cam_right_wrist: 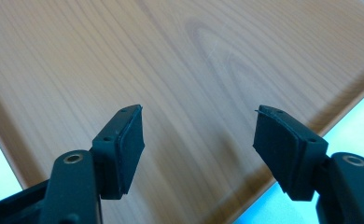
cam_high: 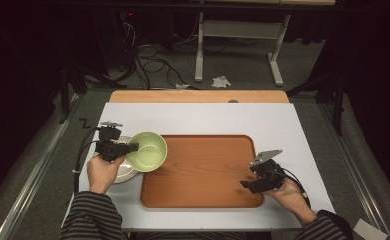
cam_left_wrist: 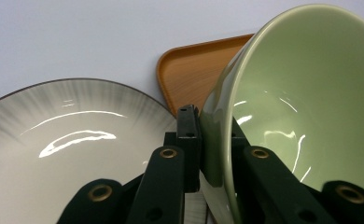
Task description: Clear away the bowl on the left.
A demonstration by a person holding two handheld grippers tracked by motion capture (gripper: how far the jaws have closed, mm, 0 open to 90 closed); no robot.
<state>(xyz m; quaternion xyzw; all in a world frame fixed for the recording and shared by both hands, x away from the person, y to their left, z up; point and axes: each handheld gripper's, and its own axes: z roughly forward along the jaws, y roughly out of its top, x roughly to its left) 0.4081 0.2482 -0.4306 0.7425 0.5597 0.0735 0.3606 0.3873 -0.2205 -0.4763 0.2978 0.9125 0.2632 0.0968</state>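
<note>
Left gripper view: your left gripper [cam_left_wrist: 199, 154] is pinched tight on the green bowl [cam_left_wrist: 306, 107]'s rim, tilted over the plate [cam_left_wrist: 63, 140]; the tray [cam_high: 203, 172] lies just right. Your right gripper [cam_right_wrist: 199, 140] hovers wide open, empty, over the tray's near right corner.

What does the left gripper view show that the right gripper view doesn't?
Left gripper view: the left gripper with its jaws shut on the rim of the green bowl, and a grey-edged plate beside it on the white table.
Right gripper view: the right gripper with jaws open and nothing between them, above the tray's floor.
Both: the wooden tray and a bit of the table.
</note>
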